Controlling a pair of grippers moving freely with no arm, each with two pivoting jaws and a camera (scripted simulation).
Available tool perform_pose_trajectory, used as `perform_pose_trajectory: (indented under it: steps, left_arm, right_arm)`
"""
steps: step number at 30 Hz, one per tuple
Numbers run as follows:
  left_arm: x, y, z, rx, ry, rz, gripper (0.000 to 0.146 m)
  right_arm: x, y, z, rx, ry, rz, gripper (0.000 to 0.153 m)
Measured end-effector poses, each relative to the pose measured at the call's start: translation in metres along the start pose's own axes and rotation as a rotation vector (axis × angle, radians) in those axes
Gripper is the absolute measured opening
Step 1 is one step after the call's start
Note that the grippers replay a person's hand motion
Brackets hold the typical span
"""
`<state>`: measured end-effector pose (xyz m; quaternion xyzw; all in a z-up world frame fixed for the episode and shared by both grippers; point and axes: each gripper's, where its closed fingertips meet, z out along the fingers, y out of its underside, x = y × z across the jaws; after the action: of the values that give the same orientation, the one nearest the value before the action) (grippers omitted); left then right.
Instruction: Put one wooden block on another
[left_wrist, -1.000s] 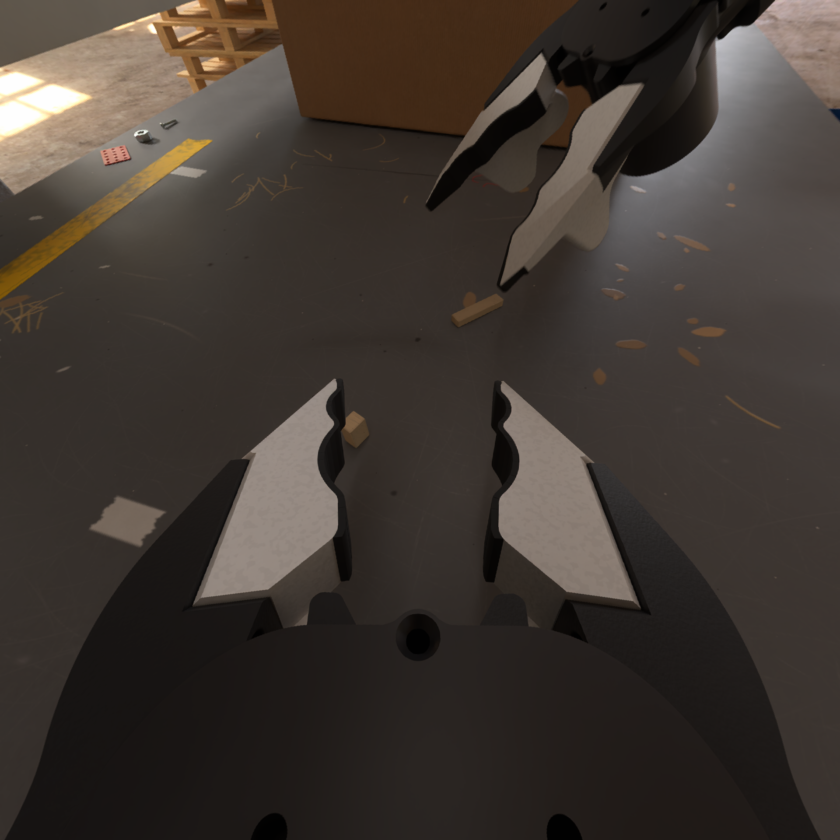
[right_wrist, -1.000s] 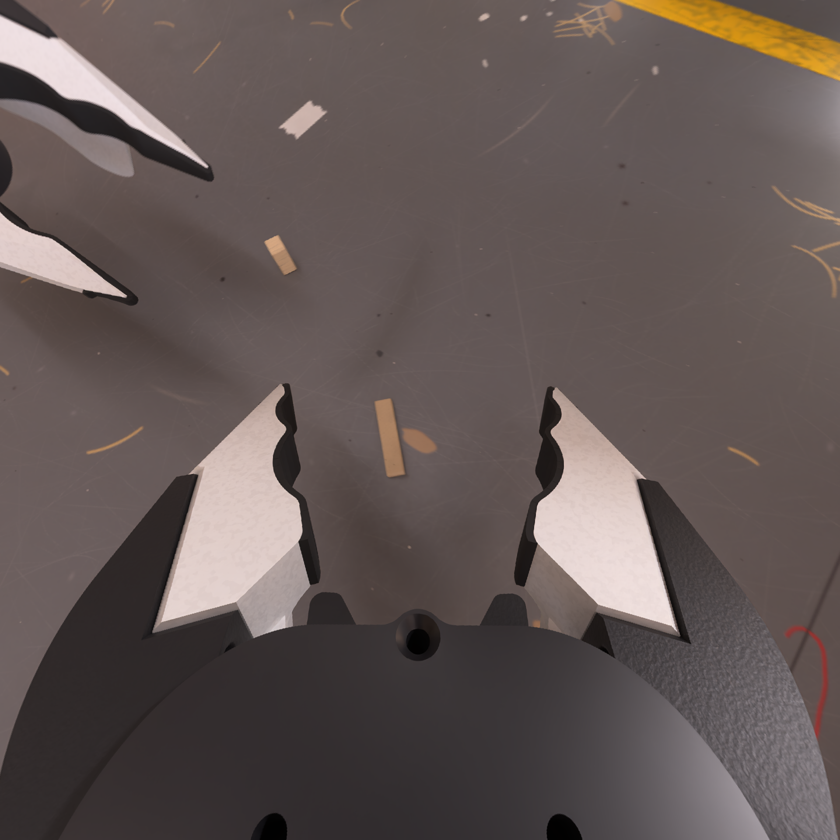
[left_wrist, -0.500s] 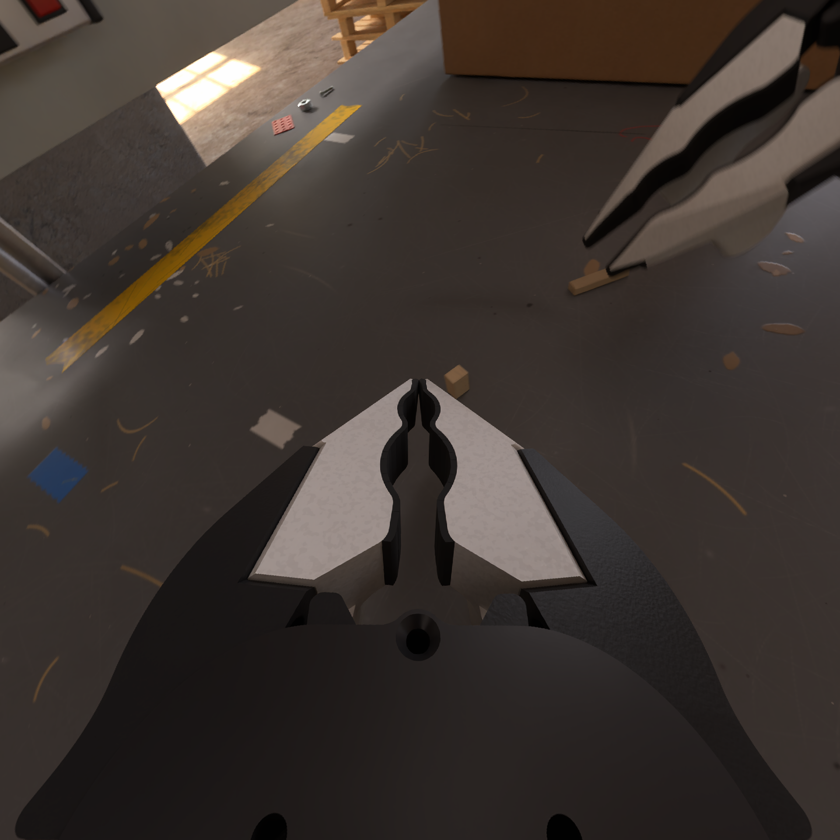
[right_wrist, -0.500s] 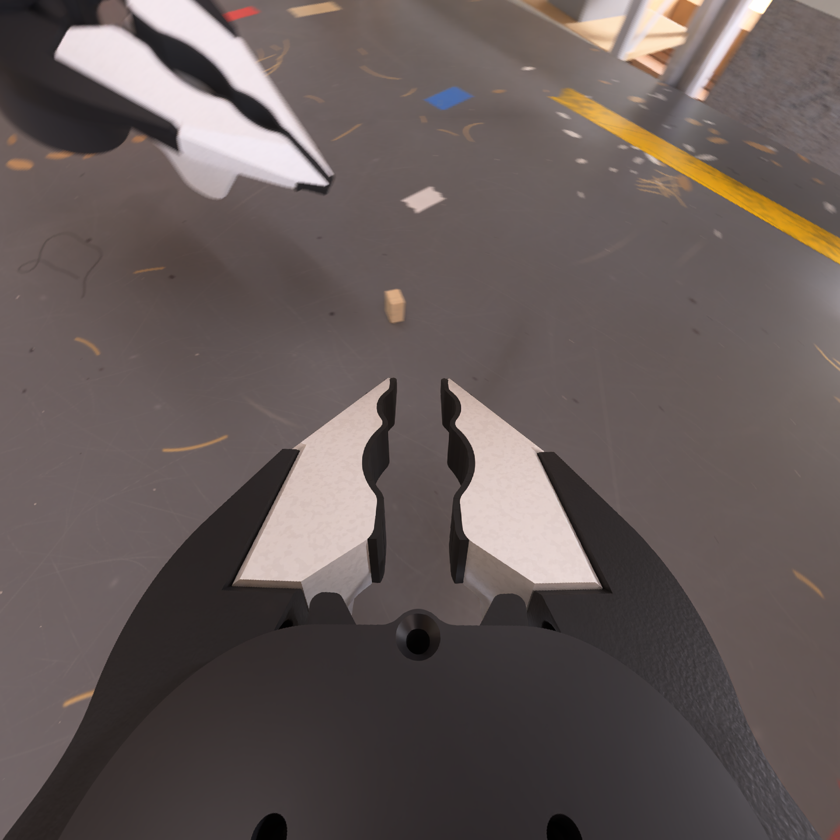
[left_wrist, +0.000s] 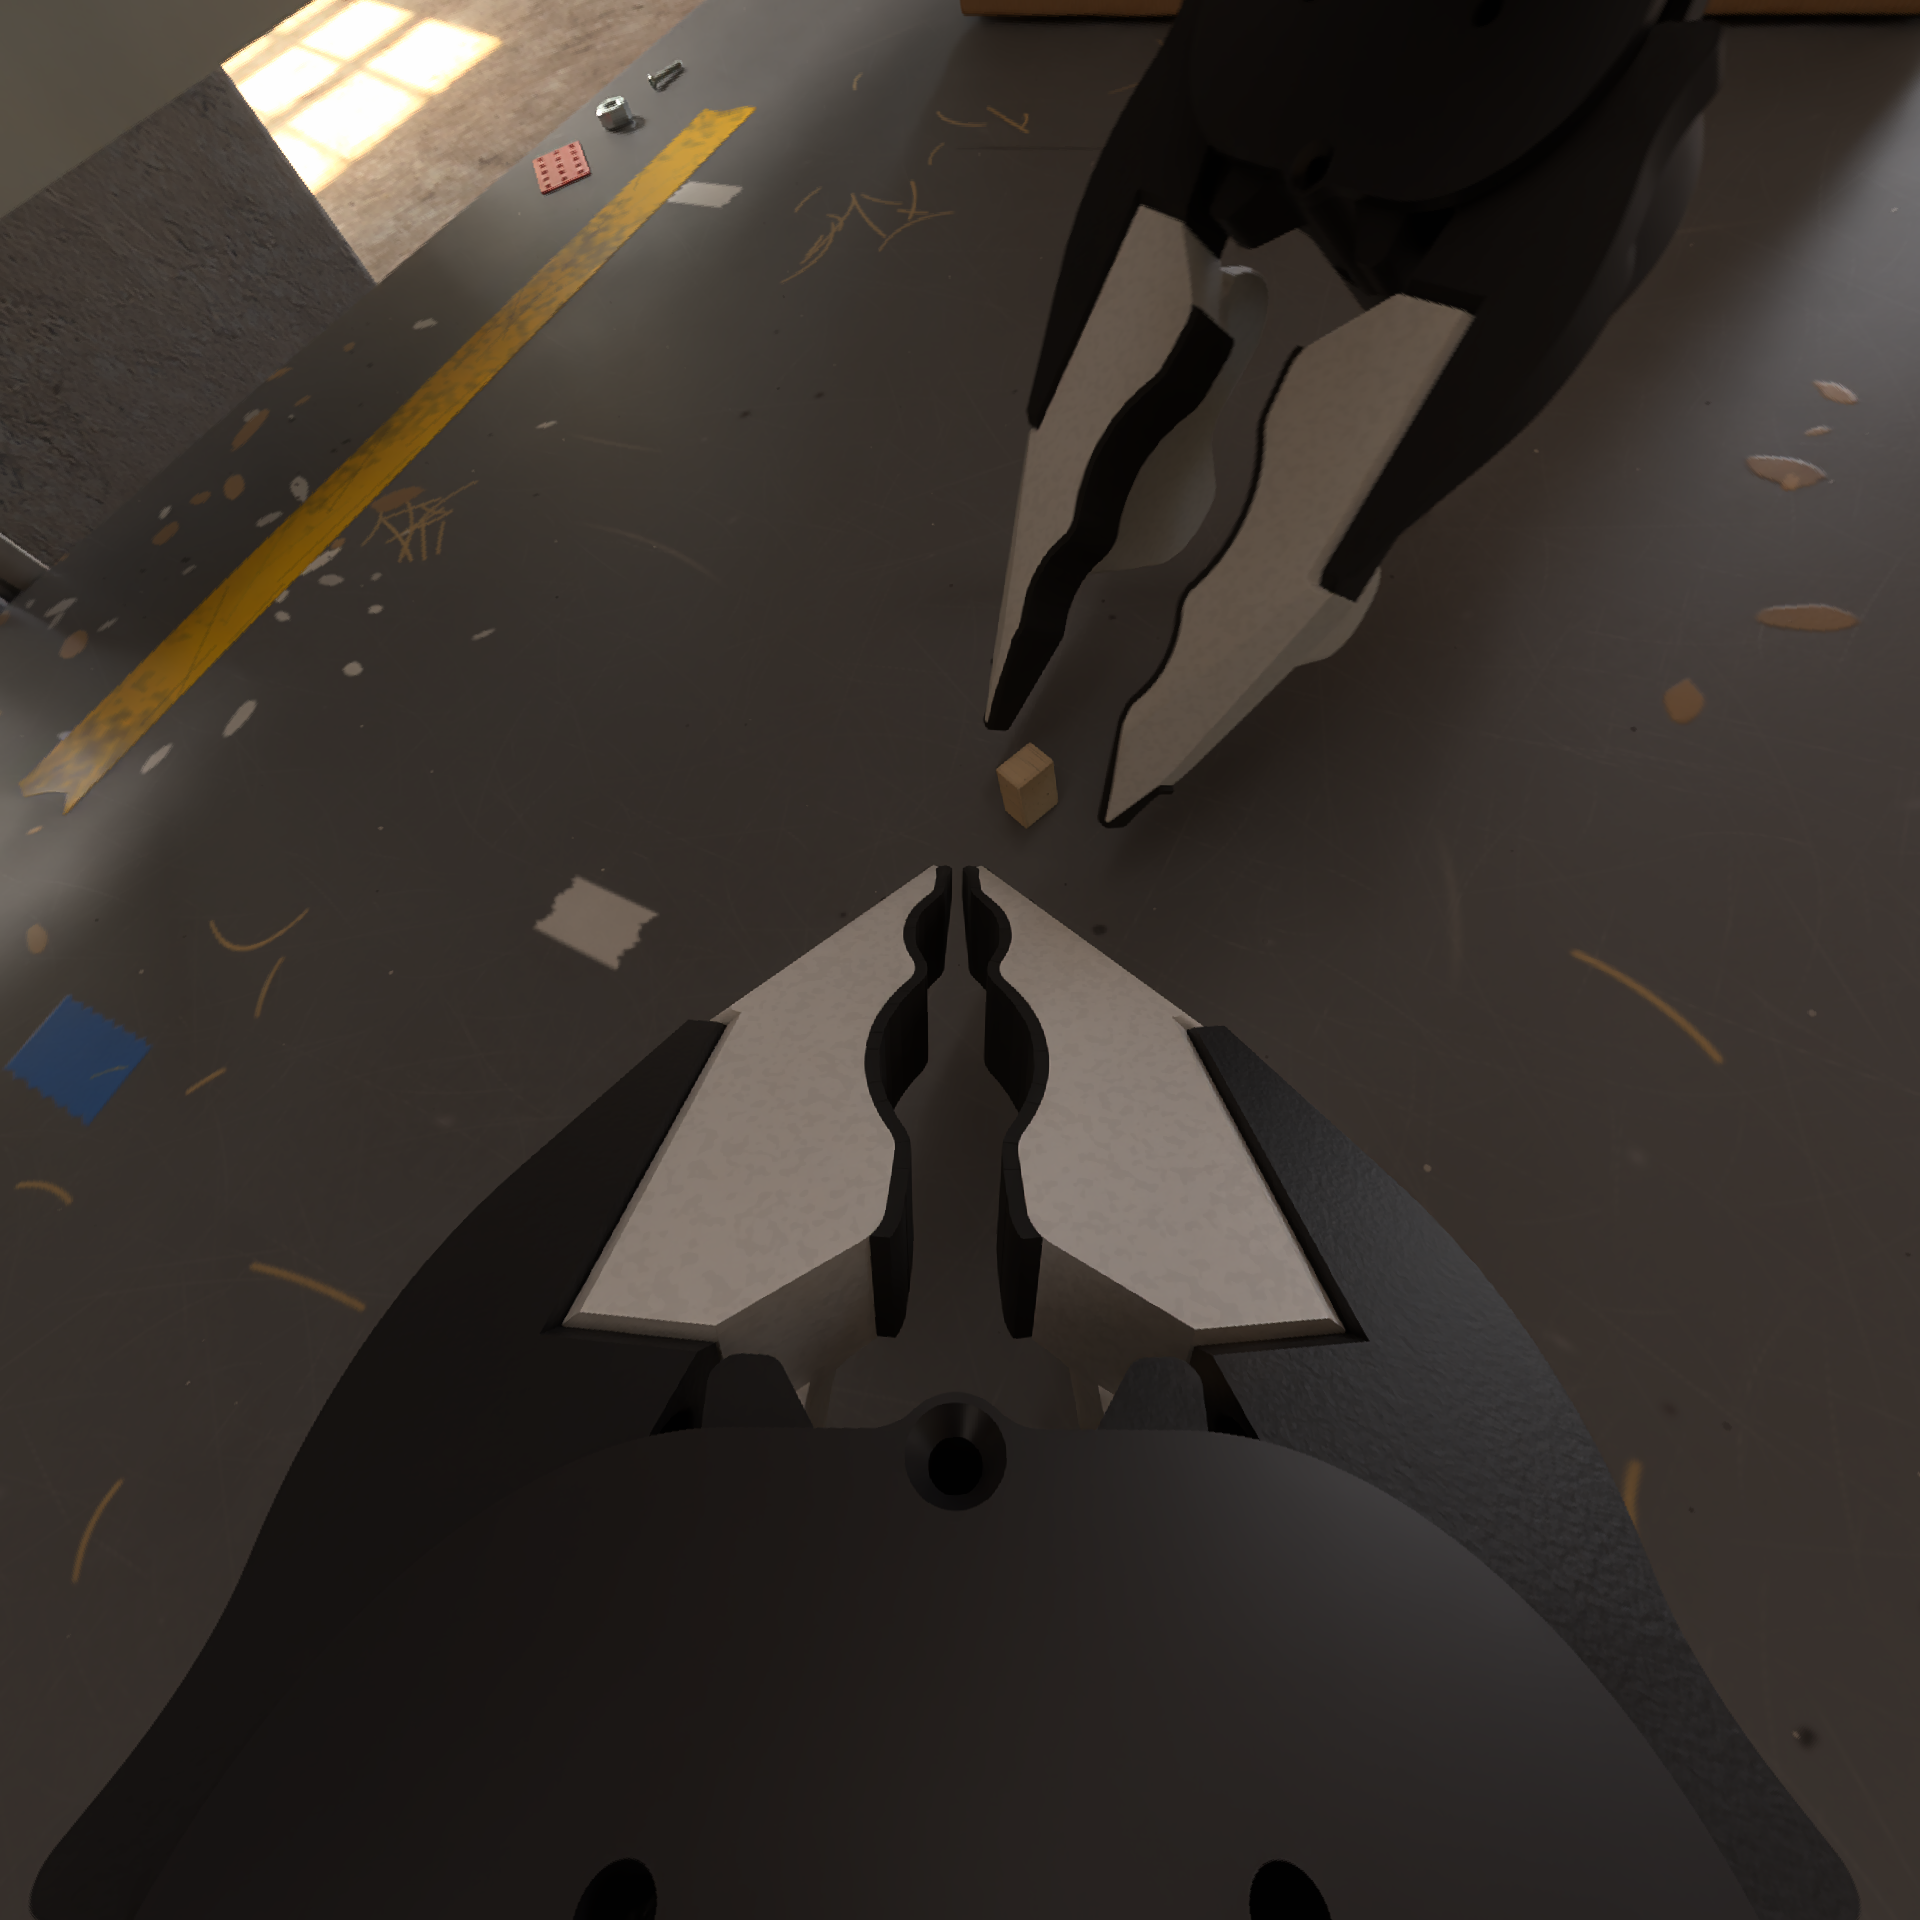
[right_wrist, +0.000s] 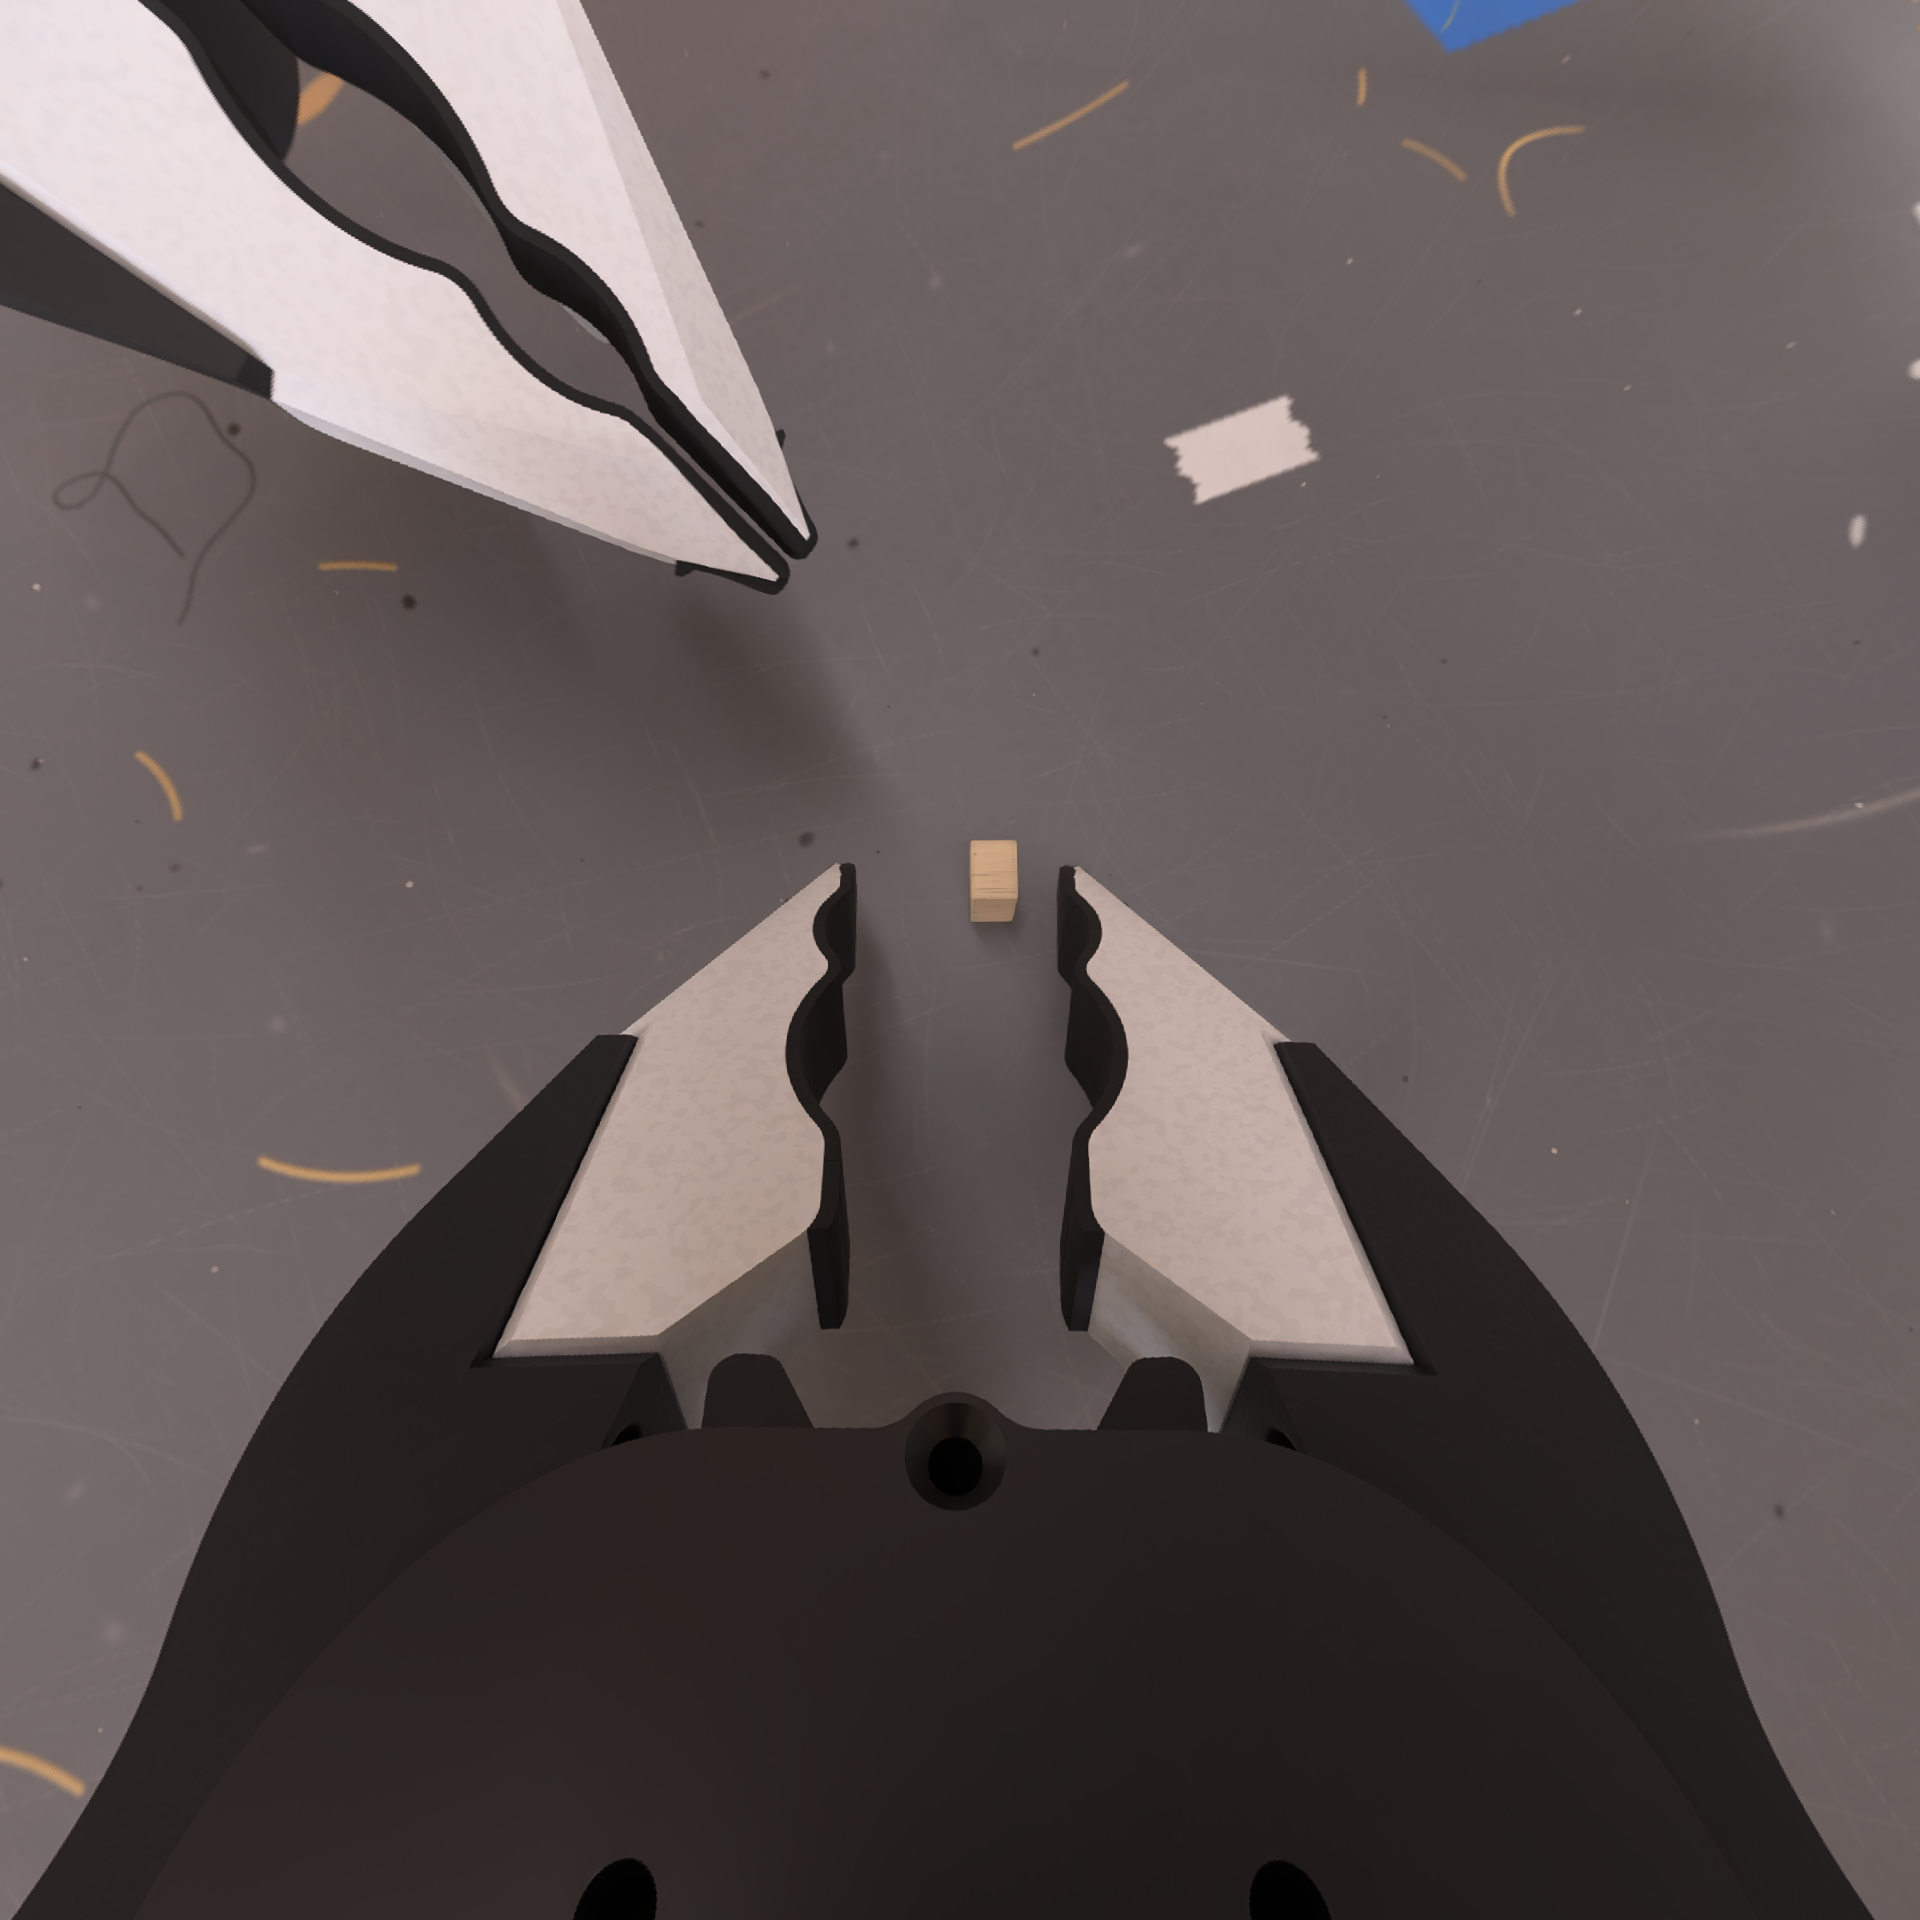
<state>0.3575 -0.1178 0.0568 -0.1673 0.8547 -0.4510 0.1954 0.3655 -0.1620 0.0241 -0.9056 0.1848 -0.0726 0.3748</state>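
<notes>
Dim, sharp wide-angle views; sunlit floor patch (left_wrist: 358, 99) far left, soft shadows.

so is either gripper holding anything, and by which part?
Nothing held. Left gripper shut, empty. Right gripper open, straddling the small wooden block on the table, not touching.

A dark scuffed table (left_wrist: 623, 540) bears a yellow stripe (left_wrist: 416, 416); beyond, sunlight (left_wrist: 358, 73) patches the concrete floor.

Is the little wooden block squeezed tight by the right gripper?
No, the small wooden block sits on the table with gaps on both sides, between the open fingertips of the right gripper.
</notes>
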Motion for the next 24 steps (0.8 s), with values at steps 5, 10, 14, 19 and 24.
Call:
perform_pose_trajectory:
  steps: [5, 10, 14, 19, 24]
  left_arm:
    - [-0.004, 0.005, 0.001, -0.016, -0.015, 0.023, 0.002]
    - [-0.005, 0.008, 0.002, -0.037, -0.037, 0.067, 0.003]
    - [-0.004, 0.007, 0.002, -0.032, -0.035, 0.072, 0.003]
    - [-0.004, 0.008, 0.002, -0.034, -0.036, 0.073, 0.003]
    - [-0.004, 0.009, 0.003, -0.035, -0.039, 0.078, 0.002]
  right_arm:
    - [0.005, 0.004, 0.007, -0.054, -0.008, -0.021, 0.030]
    - [0.006, 0.005, 0.011, -0.073, -0.006, -0.021, 0.024]
    - [0.005, 0.006, 0.013, -0.078, -0.009, -0.017, 0.015]
    - [0.005, 0.005, 0.013, -0.091, -0.007, -0.019, 0.009]
    - [0.004, 0.004, 0.012, -0.077, 0.002, -0.026, 0.009]
